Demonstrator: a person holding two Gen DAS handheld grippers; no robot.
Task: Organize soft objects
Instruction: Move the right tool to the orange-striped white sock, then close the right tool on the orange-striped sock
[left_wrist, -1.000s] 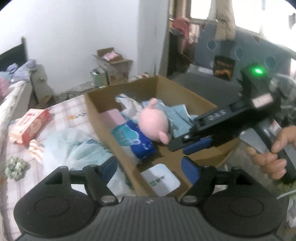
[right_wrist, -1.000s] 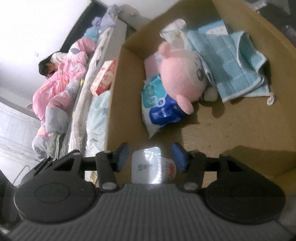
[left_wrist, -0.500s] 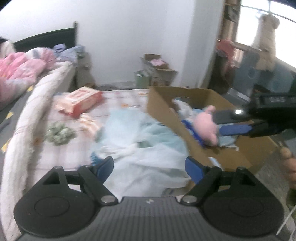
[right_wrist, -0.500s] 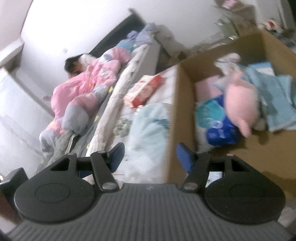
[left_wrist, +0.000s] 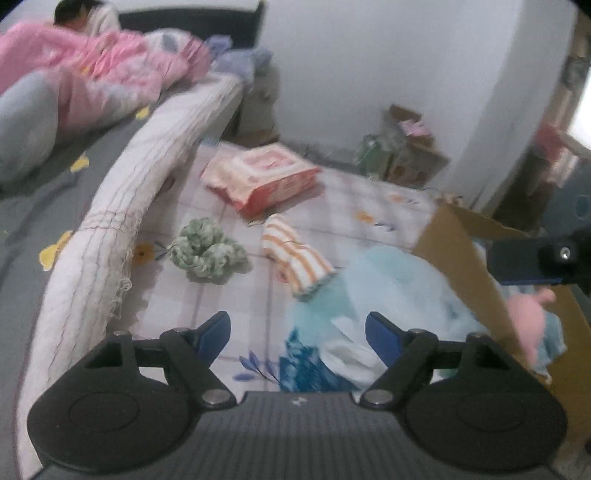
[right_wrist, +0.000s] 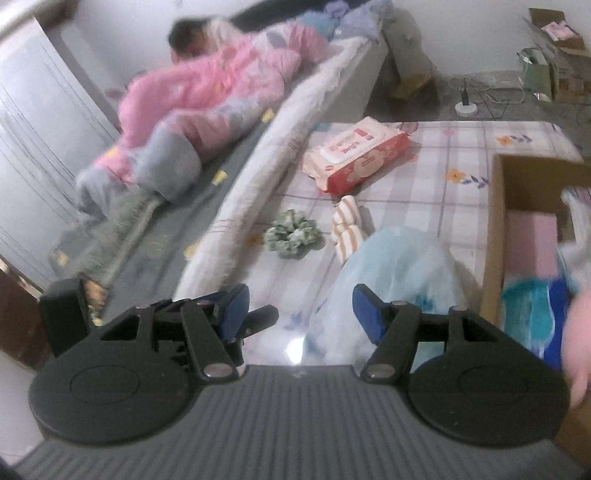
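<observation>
Left gripper (left_wrist: 297, 328) held with blue pads (left_wrist: 212, 328) spread wide and nothing between them, jaws just drawn in a little after opening; hanging above the near end of a pale blue gauzy bundle (left_wrist: 388, 291) with a dark blue leaf print at its near end. Right gripper (right_wrist: 299, 310) also parted, pads (right_wrist: 364, 314) apart with nothing gripped, poised over the same pale blue bundle (right_wrist: 399, 269); tip of the left gripper showing just behind its left pad. Beyond the claws, on a checked flowered sheet (left_wrist: 229, 295): an orange-and-white striped cloth (left_wrist: 295, 262) touching the far edge of the bundle, a green ruffled scrunchie (left_wrist: 205, 251) near it to the left, and farther back a red-and-white pack of wipes (left_wrist: 262, 177). Same trio in the right wrist view: striped cloth (right_wrist: 347, 229), scrunchie (right_wrist: 291, 236), wipes pack (right_wrist: 358, 155). At the right, an open cardboard box (right_wrist: 493, 221) just beside the bundle, holding a pink block (right_wrist: 532, 243), a blue-and-teal packet (right_wrist: 535, 314) and a pink plush toy (left_wrist: 528, 317) lying on light blue cloth. To the left, a raised white padded edge (left_wrist: 122, 221), and past it a person (right_wrist: 214, 96) lying under pink bedding. Much blurred throughout.
</observation>
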